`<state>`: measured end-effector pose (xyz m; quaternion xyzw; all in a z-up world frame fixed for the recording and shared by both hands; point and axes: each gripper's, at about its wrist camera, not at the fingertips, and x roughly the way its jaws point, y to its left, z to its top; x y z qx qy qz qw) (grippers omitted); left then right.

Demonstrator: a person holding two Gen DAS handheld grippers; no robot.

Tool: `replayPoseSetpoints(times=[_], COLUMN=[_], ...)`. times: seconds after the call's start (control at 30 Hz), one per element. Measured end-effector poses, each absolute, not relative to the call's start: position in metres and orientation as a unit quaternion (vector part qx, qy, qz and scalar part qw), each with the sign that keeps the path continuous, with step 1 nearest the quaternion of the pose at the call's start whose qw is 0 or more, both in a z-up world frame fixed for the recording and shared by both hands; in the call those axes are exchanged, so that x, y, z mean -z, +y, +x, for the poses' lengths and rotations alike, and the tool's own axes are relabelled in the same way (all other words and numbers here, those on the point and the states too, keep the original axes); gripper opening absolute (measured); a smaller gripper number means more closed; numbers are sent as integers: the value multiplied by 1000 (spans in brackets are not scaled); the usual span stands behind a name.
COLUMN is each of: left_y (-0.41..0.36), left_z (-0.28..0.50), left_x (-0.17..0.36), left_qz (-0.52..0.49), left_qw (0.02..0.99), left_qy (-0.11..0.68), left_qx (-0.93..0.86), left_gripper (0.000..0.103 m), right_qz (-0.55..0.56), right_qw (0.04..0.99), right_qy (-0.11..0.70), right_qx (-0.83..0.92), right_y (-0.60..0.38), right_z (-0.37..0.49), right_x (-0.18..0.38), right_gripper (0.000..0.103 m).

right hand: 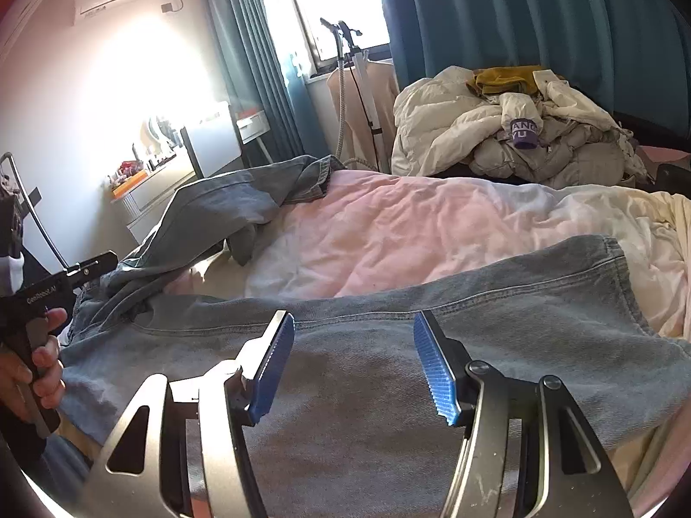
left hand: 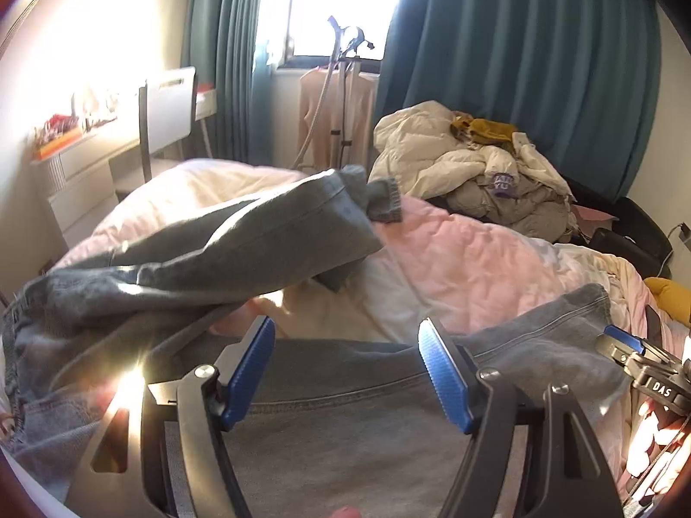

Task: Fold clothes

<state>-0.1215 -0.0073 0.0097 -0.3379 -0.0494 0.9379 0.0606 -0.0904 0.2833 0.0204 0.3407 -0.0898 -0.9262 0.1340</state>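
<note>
Jeans [right hand: 388, 345], of grey-blue denim, lie on the bed over a pink quilt [right hand: 410, 224], which serves as the landmark here. One leg is spread fairly flat across the near edge of the quilt, its hem end toward the quilt's right side. The other leg [left hand: 242, 233] runs off along the quilt's left side toward the window end, rumpled and partly doubled on itself, with a bunched part where the two legs meet at the near left of the quilt.

Left gripper [left hand: 347, 371]: jaws wide apart, nothing between them, hovering just above the flat leg at the quilt's near edge. Right gripper [right hand: 354, 367]: jaws likewise wide apart and holding nothing, above the same leg, to the right of the left one. A hand [right hand: 39, 362] grasps the left tool's handle at the quilt's near left.

Judgement on progress: the jeans are not folded. The legs are splayed apart rather than laid one on the other, and no neat stack of the garment shows. The legs remain to be brought together and the length doubled over. Beyond the quilt's far right corner sits a heap of pale jackets [right hand: 518, 129] with a mustard garment on top, unfolded; whether these belong to the task cannot be told.
</note>
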Motion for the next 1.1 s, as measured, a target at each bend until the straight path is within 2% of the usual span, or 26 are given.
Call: replayPoseSetpoints(times=[0.17, 0.37, 0.6, 0.77, 0.8, 0.87, 0.9, 0.97, 1.1], left_y=[-26, -44, -65, -76, -78, -79, -80, -81, -80], left_z=[-134, -149, -165, -178, -180, -187, -190, -191, -184], left_x=[17, 42, 72, 88, 90, 94, 96, 98, 92], left_qz=[-354, -353, -349, -339, -335, -340, -343, -346, -331], left_qw=[53, 75, 103, 113, 113, 109, 108, 109, 113], left_qy=[-74, -125, -185, -208, -209, -213, -215, -225, -223], left_qx=[-931, -924, -913, -910, -912, -910, -908, -904, -910], left_gripper=[71, 71, 71, 71, 71, 71, 71, 71, 71], right_qz=[359, 375, 364, 393, 402, 404, 402, 396, 373], right_qw=[165, 177, 144, 116, 110, 104, 100, 99, 79], right_qy=[-125, -121, -113, -97, -89, -77, -74, -84, -85], right_qx=[910, 902, 913, 907, 905, 906, 907, 909, 921], right_y=[255, 205, 155, 129, 124, 119, 118, 123, 144], right_z=[-126, -225, -376, -442, -450, -451, -449, -441, -412], right_x=[-7, 11, 24, 45, 51, 56, 56, 49, 17], right_gripper=[58, 58, 58, 56, 53, 26, 16, 5, 3])
